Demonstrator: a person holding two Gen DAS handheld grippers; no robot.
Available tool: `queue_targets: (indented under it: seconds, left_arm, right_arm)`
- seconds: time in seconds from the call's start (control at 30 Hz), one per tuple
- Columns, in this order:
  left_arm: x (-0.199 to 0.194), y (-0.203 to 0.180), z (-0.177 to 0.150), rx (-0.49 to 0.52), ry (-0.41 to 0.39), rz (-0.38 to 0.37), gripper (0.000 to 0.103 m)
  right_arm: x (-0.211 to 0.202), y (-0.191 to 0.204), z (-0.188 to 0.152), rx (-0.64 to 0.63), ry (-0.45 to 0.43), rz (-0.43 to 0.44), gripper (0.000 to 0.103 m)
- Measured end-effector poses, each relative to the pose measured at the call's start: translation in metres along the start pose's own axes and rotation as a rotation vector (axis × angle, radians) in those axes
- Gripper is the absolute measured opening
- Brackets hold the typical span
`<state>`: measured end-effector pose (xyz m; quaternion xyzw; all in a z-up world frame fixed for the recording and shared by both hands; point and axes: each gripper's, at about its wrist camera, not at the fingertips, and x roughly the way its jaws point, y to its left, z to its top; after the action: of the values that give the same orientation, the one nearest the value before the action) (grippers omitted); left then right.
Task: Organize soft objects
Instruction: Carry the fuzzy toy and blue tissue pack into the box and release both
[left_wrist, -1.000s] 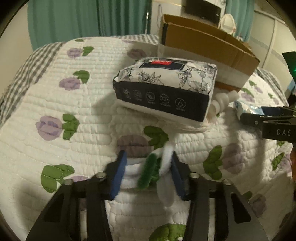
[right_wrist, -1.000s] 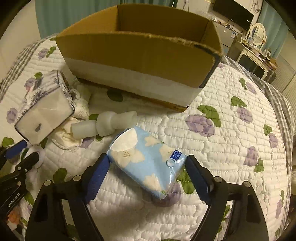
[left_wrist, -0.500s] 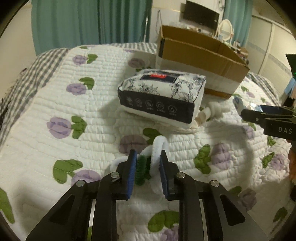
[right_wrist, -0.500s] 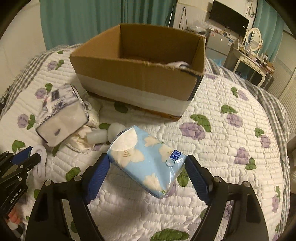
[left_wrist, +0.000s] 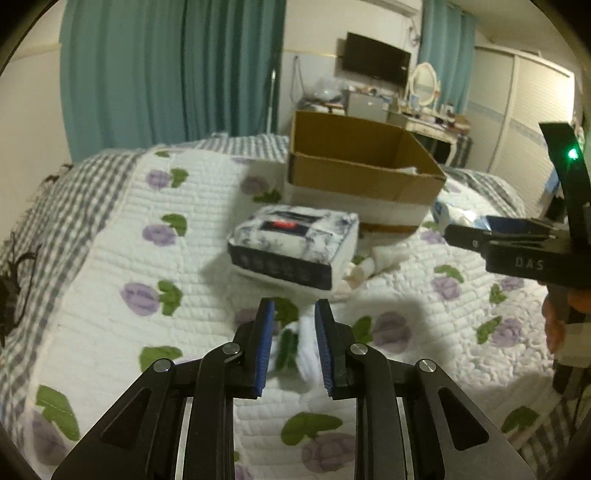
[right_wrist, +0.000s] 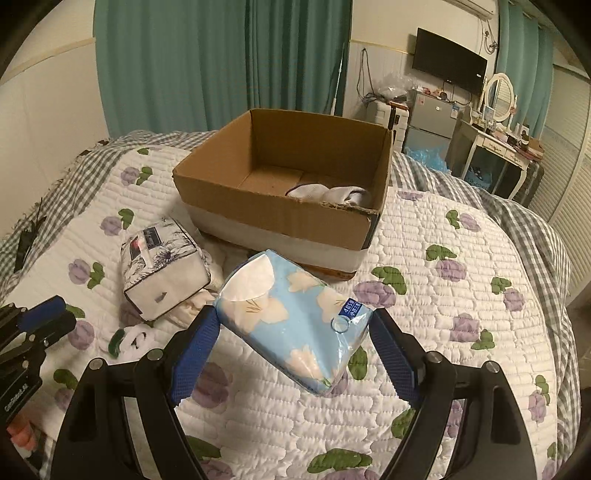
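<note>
My right gripper (right_wrist: 295, 350) is shut on a light blue tissue pack (right_wrist: 291, 321) and holds it above the quilt, in front of the open cardboard box (right_wrist: 284, 221). White cloth (right_wrist: 328, 194) lies in the box. My left gripper (left_wrist: 293, 343) has its jaws narrowly apart above a white and green fuzzy ring (left_wrist: 295, 347), which lies on the quilt (right_wrist: 129, 339). A floral tissue pack (left_wrist: 291, 251) lies by the box, also seen in the right wrist view (right_wrist: 162, 269).
A white dumbbell-shaped soft toy (left_wrist: 373, 262) and cream cloth (right_wrist: 192, 306) lie beside the floral pack. The bed has a white flowered quilt (right_wrist: 443, 332). Teal curtains, a TV and a dressing table stand behind.
Both grippers have risen and pulled back. The right one lifted the blue pack off the quilt. The left jaws closed on the ring, then rose; the ring now lies on the quilt.
</note>
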<state>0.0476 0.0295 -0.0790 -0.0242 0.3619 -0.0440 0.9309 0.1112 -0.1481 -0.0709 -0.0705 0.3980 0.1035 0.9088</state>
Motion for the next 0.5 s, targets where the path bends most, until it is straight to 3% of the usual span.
queue_targets:
  seconds: [0.1,0.2,0.43,0.5]
  left_arm:
    - [0.016,-0.006,-0.006,0.021,0.044,0.051,0.028]
    - [0.029,-0.007,-0.014,0.019,0.054,0.088,0.072]
    - [0.077,0.005,-0.024,-0.017,0.170,0.060,0.074]
    - [0.092,0.009,-0.028,-0.026,0.209,0.066,0.070]
  right_arm:
    - [0.003,0.001,-0.001,-0.006,0.008,0.003,0.083]
    - [0.003,0.003,-0.002,-0.016,0.010,-0.002,0.083]
    - [0.005,0.003,-0.003,-0.012,0.014,-0.002,0.083]
    - [0.005,0.003,-0.003,-0.011,0.016,-0.002,0.083]
